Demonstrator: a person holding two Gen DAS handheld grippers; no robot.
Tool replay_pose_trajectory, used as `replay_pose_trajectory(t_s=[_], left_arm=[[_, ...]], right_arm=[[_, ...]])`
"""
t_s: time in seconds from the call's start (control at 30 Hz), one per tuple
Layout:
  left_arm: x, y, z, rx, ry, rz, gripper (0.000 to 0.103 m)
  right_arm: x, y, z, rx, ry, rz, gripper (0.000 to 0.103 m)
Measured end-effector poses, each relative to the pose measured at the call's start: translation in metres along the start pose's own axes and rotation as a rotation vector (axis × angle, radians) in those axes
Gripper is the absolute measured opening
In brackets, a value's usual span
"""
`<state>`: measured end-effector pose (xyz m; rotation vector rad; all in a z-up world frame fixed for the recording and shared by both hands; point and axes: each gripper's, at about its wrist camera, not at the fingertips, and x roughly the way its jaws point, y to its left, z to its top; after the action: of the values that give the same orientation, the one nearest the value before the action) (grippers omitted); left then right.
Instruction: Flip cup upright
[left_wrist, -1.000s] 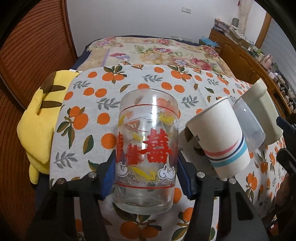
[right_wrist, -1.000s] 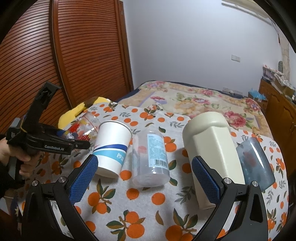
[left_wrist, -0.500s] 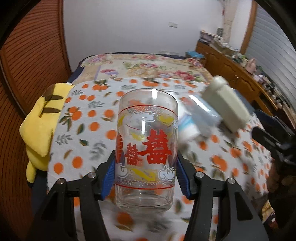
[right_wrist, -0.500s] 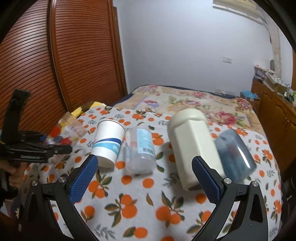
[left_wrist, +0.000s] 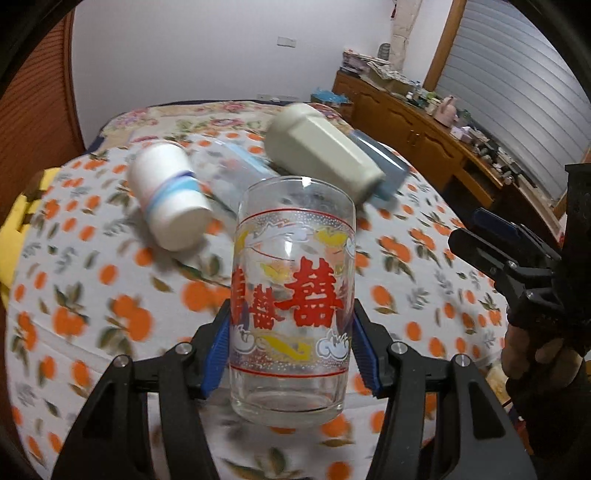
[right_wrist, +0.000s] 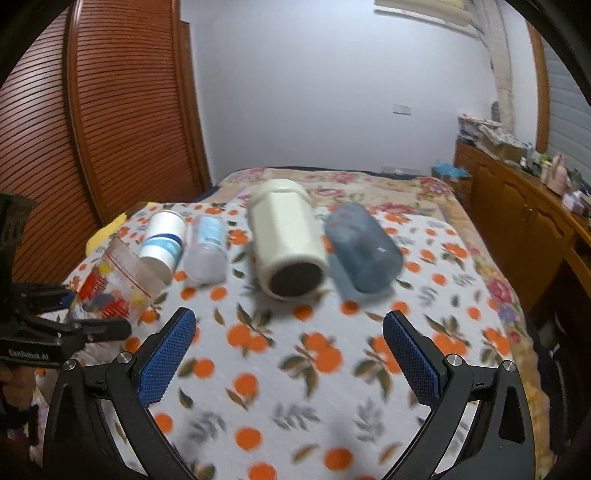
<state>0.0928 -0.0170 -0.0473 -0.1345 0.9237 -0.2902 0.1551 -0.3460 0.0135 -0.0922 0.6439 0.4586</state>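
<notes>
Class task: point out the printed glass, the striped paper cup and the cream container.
printed glass (left_wrist: 293, 295), left wrist view, red lettering
striped paper cup (right_wrist: 162, 242), right wrist view, blue band
cream container (right_wrist: 284, 229), right wrist view, side wall

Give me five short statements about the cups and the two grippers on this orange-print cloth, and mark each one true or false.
1. The left gripper is shut on the printed glass. True.
2. The right gripper holds the cream cup. False: its jaws stand open and empty, short of the cup.
3. The paper cup stands upright. False: it lies on its side on the cloth.
4. The blue cup lies beside the cream cup. True.
5. The printed glass rests flat on the cloth. False: it is held tilted above it.
</notes>
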Motion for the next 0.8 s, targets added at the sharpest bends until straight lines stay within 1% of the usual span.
replay_pose_trajectory(t_s=[0.1,0.3,0.6,0.8], left_arm=[[0.006,-0.013,-0.005,-0.008,0.013,-0.016,0.057],[0.018,-0.032,-0.011,-0.001,0.045,-0.004,0.057],[0.037,-0.045,-0.006,0.005,0.064,0.030,0.058],[0.044,-0.041,-0.006,0.003,0.071,0.060,0.058]], right_arm=[[-0.011,-0.006,-0.007,0.006,-0.005,-0.014,0.103],[-0.023,-0.016,-0.018,0.029,-0.008,-0.019,0.103],[-0.016,-0.031,-0.029,0.074,0.022,-0.016,0.103],[-0.008,-0.031,-0.032,0.084,0.045,-0.006,0.103]])
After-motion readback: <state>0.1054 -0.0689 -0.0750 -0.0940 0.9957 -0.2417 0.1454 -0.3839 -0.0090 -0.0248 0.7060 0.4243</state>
